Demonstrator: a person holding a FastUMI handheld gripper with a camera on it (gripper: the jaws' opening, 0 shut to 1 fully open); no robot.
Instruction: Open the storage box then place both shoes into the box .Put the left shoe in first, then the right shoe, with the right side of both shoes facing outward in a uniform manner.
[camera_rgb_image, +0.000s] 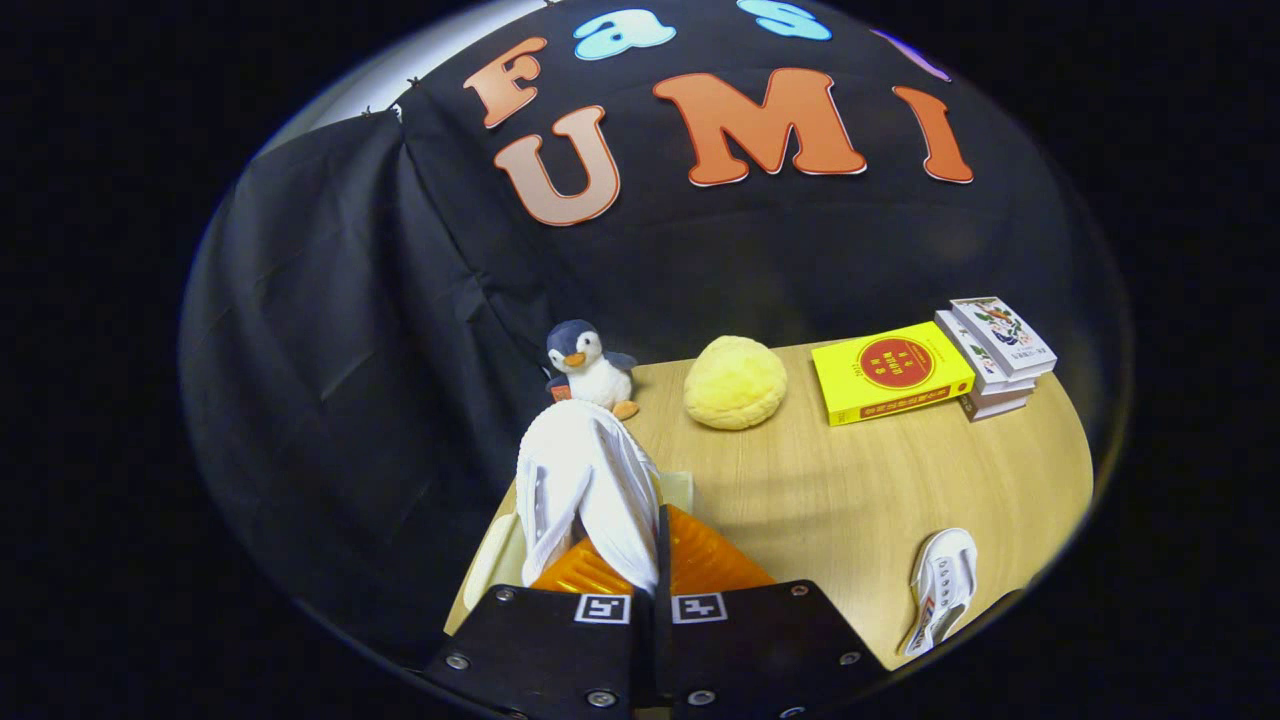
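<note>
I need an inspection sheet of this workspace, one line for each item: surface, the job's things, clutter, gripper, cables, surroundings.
Surface: wooden table, light brown, lit from above.
Job's things: one white shoe is held up between the fingers; below it lies an orange ribbed part and a pale box rim, most likely the storage box. The second white shoe lies on the table, apart from the box.
Clutter: toy penguin, yellow round plush, yellow book, small stack of books, all beyond the shoe.
Gripper: gripper closed on the held shoe.
Cables: nothing seen.
Surroundings: black cloth wall behind the table.
</note>
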